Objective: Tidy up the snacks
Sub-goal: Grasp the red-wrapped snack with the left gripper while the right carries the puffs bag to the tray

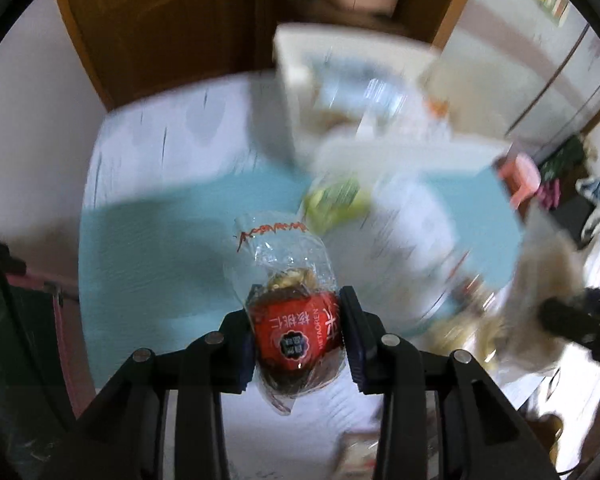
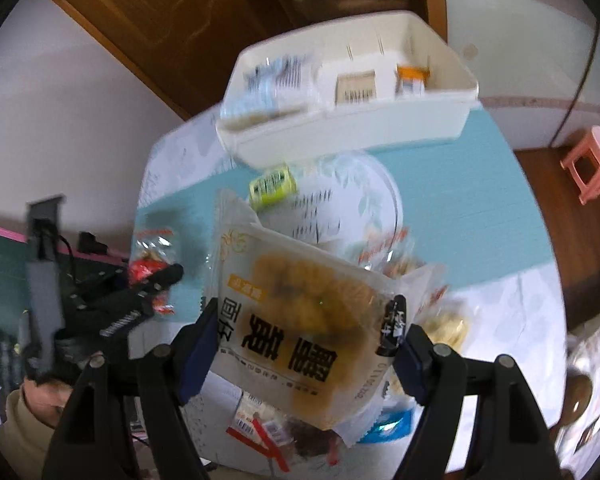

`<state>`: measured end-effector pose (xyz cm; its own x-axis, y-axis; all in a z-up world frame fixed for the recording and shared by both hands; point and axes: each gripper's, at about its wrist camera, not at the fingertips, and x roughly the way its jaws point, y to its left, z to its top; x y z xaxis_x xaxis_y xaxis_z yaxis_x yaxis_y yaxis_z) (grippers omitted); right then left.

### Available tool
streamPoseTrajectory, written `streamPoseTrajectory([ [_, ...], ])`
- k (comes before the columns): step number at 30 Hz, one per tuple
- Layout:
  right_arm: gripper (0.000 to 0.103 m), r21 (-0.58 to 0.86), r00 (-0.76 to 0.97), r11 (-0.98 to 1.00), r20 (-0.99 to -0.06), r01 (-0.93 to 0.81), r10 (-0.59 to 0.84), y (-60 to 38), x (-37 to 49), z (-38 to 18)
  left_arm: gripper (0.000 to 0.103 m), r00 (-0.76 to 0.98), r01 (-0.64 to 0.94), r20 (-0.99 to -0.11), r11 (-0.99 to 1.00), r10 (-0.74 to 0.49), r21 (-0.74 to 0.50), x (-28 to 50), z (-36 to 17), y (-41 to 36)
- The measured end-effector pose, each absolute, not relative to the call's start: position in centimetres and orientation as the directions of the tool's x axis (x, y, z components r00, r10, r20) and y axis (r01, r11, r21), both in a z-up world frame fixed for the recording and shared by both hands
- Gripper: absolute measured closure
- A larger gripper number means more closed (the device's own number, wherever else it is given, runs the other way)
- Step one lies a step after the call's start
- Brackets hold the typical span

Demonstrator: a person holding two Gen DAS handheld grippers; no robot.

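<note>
wooden doors and pale walls stand behind a table [image 2: 452,184] covered in teal and white cloth, and we hold both tools above it.

on our left, the left gripper [image 1: 298,316] is clamped on a small clear walnut packet [image 1: 290,300] with a red label; the blue pads press its two sides and the packet hangs off the cloth, its crimped top pointing away from us. from the right wrist view we see the same left gripper [image 2: 156,280] at the left edge with the red of the walnut packet [image 2: 148,258] showing at its tips.

further along, a small yellow-green packet [image 2: 272,186] lies on the table just in front of a cream plastic bin [image 2: 352,128], which stands at the far side with boxed and wrapped snacks inside. a round clear lid with printed text [image 2: 340,208] lies between that packet and us, though it is blurred in the left wrist view.

to the right, the right gripper [image 2: 300,344] is closed on a large white pastry packet [image 2: 300,320] with bold black characters, gripping it by both edges and holding it tilted above a heap of other snack packets [image 2: 276,436] on the near part of the table.

far right, a pink stool [image 2: 590,162] sits on the wooden floor.
</note>
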<state>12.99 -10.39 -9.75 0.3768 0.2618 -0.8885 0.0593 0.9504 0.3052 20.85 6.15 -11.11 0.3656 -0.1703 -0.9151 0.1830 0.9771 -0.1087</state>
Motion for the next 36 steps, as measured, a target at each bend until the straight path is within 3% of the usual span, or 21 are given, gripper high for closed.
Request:
streamPoseTrajectory([
  [4, 0.026, 0.318, 0.425, 0.948, -0.859, 0.006, 0.285, -13.5, 15.9, -6.9, 0.068, 0.417, 0.177, -0.892, 0.978, -0.174, -0.108, 24.0, -7.4, 2.5],
  [10, 0.026, 0.287, 0.469, 0.956, -0.837, -0.063, 0.282, -17.8, 21.4, -4.6, 0.068, 0.403, 0.102, -0.912, 0.994, -0.075, -0.037, 30.5, -9.7, -2.3],
  [14, 0.026, 0.236, 0.465, 0.968, -0.850, -0.086, 0.249, -19.3, 25.2, -5.7, 0.068, 0.399, 0.017, -0.916, 1.000, -0.028, -0.023, 34.2, -11.7, -3.2],
  [25, 0.025, 0.168, 0.457, 0.978, -0.865, -0.126, 0.207, -19.9, 34.0, -9.4, 0.067, 0.370, -0.020, -0.929, 1.000, -0.002, -0.011, 41.7, -15.9, -8.8],
  [27, 0.017, 0.162, 0.457, 0.980, -0.867, -0.119, 0.199, -20.0, 35.2, -9.7, 0.066, 0.372, -0.040, -0.928, 0.999, -0.004, -0.020, 42.9, -16.5, -9.5],
  [29, 0.017, 0.155, 0.460, 0.982, -0.868, -0.105, 0.186, -20.3, 36.0, -9.7, 0.059, 0.380, -0.048, -0.924, 0.997, -0.032, -0.055, 43.8, -16.4, -9.7],
  [31, 0.017, 0.175, 0.471, 0.979, -0.858, -0.108, 0.205, -20.8, 36.4, -9.3, 0.028, 0.393, -0.044, -0.918, 0.996, -0.052, -0.075, 44.0, -15.6, -9.7],
  [33, 0.015, 0.188, 0.492, 0.976, -0.843, -0.110, 0.218, -21.2, 36.3, -8.5, 0.015, 0.427, -0.045, -0.904, 0.998, -0.029, -0.053, 43.9, -14.1, -9.5],
  [36, 0.014, 0.194, 0.521, 0.973, -0.822, -0.124, 0.230, -21.8, 35.8, -7.1, 0.011, 0.447, -0.029, -0.893, 0.997, -0.047, -0.067, 43.5, -12.2, -9.0],
])
